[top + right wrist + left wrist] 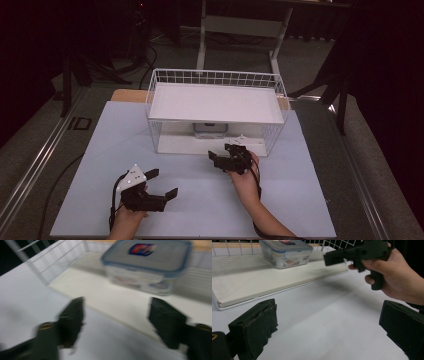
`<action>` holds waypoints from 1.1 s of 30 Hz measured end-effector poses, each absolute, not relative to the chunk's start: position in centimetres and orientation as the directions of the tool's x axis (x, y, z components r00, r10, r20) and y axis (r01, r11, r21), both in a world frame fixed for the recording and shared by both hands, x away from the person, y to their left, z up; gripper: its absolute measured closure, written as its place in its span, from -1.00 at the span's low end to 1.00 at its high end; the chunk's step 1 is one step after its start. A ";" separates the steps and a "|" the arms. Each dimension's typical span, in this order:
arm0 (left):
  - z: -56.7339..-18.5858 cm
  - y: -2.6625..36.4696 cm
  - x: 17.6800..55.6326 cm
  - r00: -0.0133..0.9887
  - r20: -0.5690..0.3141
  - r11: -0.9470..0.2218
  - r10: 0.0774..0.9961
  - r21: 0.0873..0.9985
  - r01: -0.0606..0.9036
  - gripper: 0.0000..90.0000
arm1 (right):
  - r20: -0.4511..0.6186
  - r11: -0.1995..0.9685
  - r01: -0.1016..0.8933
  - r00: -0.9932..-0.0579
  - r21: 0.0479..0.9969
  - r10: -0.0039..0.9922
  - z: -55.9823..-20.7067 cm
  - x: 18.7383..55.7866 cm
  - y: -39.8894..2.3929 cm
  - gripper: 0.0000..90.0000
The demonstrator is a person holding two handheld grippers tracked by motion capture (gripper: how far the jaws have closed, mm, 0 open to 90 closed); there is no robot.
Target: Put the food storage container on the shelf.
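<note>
Jaws of the right gripper [223,159] stand apart, empty, just before the clear lidded plastic box [147,267] on the white wire rack's [215,80] lower shelf; the left gripper [162,184] is released too.

My left gripper [161,183] rests low, fingers spread wide; my right gripper [220,161] hovers ahead, fingers apart, holding nothing.

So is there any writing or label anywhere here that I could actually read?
"ID": dark letters, seen sideways, on the grey floor left of the table.
Red and blue sticker on the lid of the clear container: too blurred to read.
Printed patches on the container's side: too small to read.
</note>
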State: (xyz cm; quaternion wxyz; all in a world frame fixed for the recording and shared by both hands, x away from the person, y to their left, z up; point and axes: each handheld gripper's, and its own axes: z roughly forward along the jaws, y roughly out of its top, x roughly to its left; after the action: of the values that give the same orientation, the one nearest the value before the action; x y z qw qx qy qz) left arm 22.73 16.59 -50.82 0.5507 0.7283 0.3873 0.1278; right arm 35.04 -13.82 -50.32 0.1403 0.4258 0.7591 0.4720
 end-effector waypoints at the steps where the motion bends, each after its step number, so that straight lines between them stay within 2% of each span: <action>1: -50.7 16.5 22.7 0.667 -0.232 -0.099 0.708 0.903 0.418 -0.94 | 0.220 0.183 0.523 -0.615 0.833 0.757 -50.2 34.5 -14.0 -0.59; 4: -50.5 16.2 22.5 0.672 -0.207 -0.112 0.711 0.911 0.398 -0.94 | 0.213 0.196 0.508 -0.638 0.838 0.740 -50.0 34.0 -14.2 -0.68; 12: -50.5 15.9 22.3 0.684 -0.204 -0.122 0.700 0.910 0.396 -0.94 | 0.209 0.204 0.472 -0.682 0.858 0.700 -49.4 31.4 -15.2 -0.66; 15: -50.3 15.6 22.0 0.674 -0.146 -0.159 0.724 0.916 0.369 -0.94 | 0.217 0.197 0.466 -0.693 0.863 0.687 -49.2 30.5 -16.1 -0.66; 18: -50.1 15.4 21.9 0.681 -0.126 -0.169 0.722 0.922 0.349 -0.94 | 0.188 0.215 0.444 -0.702 0.870 0.687 -49.1 29.9 -16.8 -0.66; 33: -50.3 15.7 22.2 0.707 -0.194 -0.123 0.680 0.921 0.370 -0.94 | 0.153 0.216 0.398 -0.713 0.892 0.684 -48.2 27.3 -20.3 -0.66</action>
State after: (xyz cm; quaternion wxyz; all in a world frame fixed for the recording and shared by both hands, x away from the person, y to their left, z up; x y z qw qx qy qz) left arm 22.18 15.71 -50.25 0.5582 0.7363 0.3565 0.1386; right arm 27.35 -20.32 -48.15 0.1383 0.3526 0.7673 0.5174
